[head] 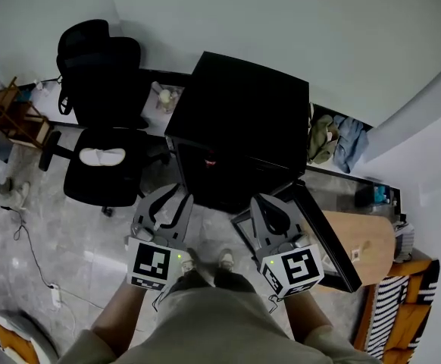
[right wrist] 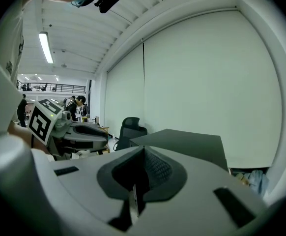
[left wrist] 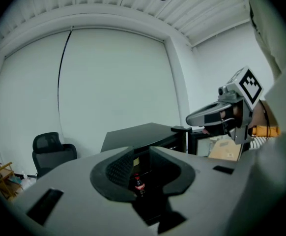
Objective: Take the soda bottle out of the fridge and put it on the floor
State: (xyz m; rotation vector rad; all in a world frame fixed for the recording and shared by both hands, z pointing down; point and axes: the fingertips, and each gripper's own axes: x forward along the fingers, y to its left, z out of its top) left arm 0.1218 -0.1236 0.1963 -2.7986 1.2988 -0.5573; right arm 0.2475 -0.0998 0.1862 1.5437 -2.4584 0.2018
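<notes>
— Trouser legs (head: 205, 321) are filling the bottom of the head view, right under the camera. What's sitting just past them?

— Both marker cubes, one on the left (head: 152, 265) and one on the right (head: 295, 270), with a pair of shoes (head: 205, 260) standing between them on the grey floor (head: 69, 233).

— And the left gripper (head: 177, 196)?

— It's pointing at the black fridge (head: 243, 112). In its own view, the left gripper (left wrist: 140, 154) is showing its fingers (left wrist: 118, 168) standing narrowly apart, gripping nothing.

— Where's the soda bottle lying relative to them?

— The soda bottle (left wrist: 139, 185) is standing upright inside the fridge's (left wrist: 143, 134) dark open front. It's appearing low in the slit between the two fingers, but well beyond the tips, so neither pad is touching it.

— Is the head view showing it too?

— Only a red speck is glowing in the opening there, ahead of both grippers and between them; it's too small to tell.

— How's the right gripper (head: 264, 201) doing?

— It's hovering beside the left one, aiming the same way. The right gripper's own view (right wrist: 143, 151) is showing its fingers (right wrist: 155, 168) meeting along a thin line, with nothing between them. The bottle isn't appearing in that view; just the fridge top (right wrist: 182, 141) is stretching ahead.

— Anything lying farther out?

— A black office chair (head: 103, 89) is standing left of the fridge, near the pale wall (head: 281, 21).
</notes>
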